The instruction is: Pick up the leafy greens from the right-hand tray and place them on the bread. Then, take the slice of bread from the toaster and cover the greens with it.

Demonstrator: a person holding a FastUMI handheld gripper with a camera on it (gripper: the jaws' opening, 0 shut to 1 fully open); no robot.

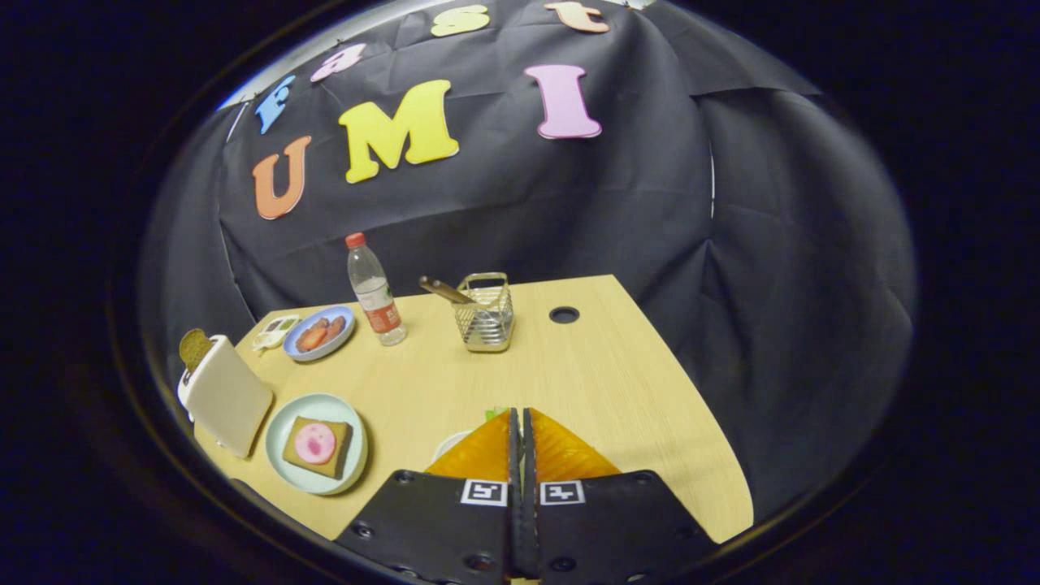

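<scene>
My gripper [520, 416] is shut, its two fingers pressed together with nothing visible between them. A sliver of the leafy greens [496, 413] peeks out just past the left fingertip, on a white tray [449, 444] mostly hidden under the fingers. Whether the tips touch the greens I cannot tell. To the left, a pale green plate [284, 471] holds a slice of bread [335, 452] topped with a pink round of meat [314, 443]. Further left stands the white toaster [227, 396] with a brown slice of bread [194, 348] sticking out of its top.
The wooden table [601, 382] also carries a blue plate of food [318, 333], a water bottle with a red cap [375, 292] and a wire basket holding a utensil [486, 317]. A round cable hole [564, 314] sits near the far edge. The table drops off close on the right.
</scene>
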